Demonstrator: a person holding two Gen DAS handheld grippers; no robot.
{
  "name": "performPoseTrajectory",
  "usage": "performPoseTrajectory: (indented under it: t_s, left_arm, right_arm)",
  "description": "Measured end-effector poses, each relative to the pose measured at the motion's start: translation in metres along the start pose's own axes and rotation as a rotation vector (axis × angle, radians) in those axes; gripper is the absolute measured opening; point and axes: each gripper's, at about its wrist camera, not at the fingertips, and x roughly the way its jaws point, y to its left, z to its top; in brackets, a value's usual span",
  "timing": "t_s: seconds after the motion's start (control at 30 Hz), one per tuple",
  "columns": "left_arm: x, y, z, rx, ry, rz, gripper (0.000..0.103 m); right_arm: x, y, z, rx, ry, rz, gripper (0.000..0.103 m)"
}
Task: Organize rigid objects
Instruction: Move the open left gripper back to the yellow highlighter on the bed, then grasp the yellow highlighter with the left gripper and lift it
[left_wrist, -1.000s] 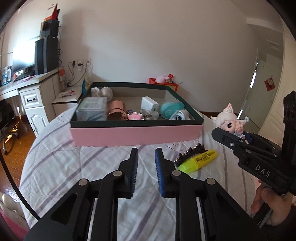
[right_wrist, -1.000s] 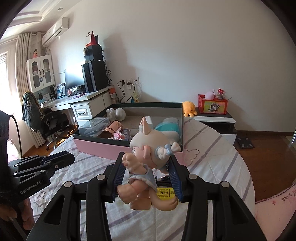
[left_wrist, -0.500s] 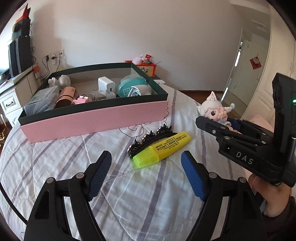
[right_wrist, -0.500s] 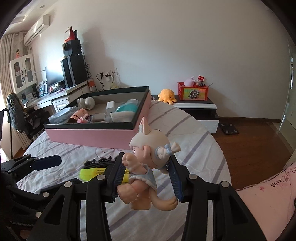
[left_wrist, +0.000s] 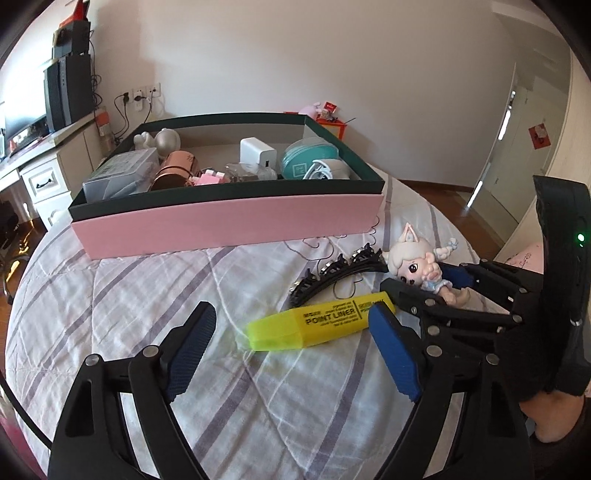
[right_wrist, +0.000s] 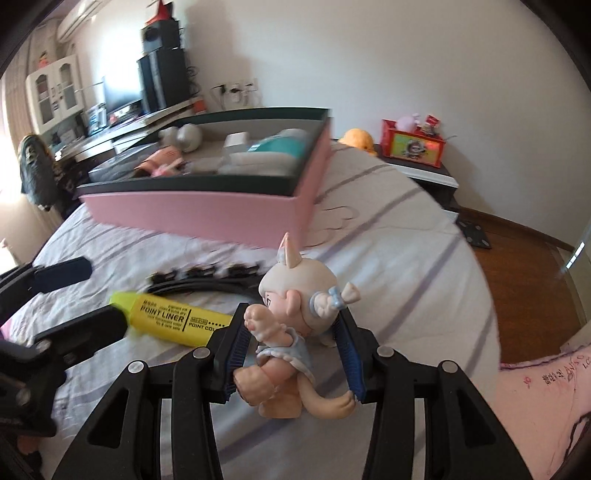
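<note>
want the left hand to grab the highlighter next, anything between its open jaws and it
Nothing visible: the left gripper, jaws just opened wide, faces the yellow highlighter across bare bedspread. The black hairband lies just behind it.

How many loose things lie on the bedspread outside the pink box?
2: the yellow highlighter and the black hair comb just behind it. The doll is gripped, not lying.

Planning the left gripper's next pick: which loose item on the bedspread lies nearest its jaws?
The yellow highlighter, lying just ahead of the open left gripper; the black headband lies beyond it.
</note>
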Motion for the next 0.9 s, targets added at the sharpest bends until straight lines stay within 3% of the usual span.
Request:
performPoseTrajectory:
  t_s: [0.1, 0.2, 0.43, 0.57, 0.73, 0.9]
  left_arm:
    - [-0.009, 0.018, -0.006, -0.049, -0.006, 0.06, 0.088]
    - [-0.016, 0.035, -0.013, -0.078, 0.002, 0.064, 0.09]
    - [-0.026, 0.051, -0.024, -0.145, 0.0, 0.114, 0.095]
    - [-0.019, 0.042, -0.02, -0.145, 0.018, 0.156, 0.095]
    - [0.011, 0.031, -0.019, -0.13, 0.117, 0.204, 0.095]
    - [0.005, 0.042, -0.025, -0.126, 0.119, 0.259, 0.092]
  right_arm:
    - [-0.001, 0.025, -0.005, -0.037, 0.014, 0.035, 0.046]
    - [-0.003, 0.043, -0.008, -0.063, 0.021, 0.071, 0.046]
    - [-0.007, 0.068, -0.014, -0.093, 0.026, 0.254, 0.046]
    - [-0.014, 0.056, -0.013, -0.071, -0.006, 0.158, 0.046]
    - [-0.019, 0.038, -0.01, -0.028, -0.031, 0.086, 0.046]
    - [-0.02, 0.037, -0.007, -0.031, -0.035, 0.094, 0.046]
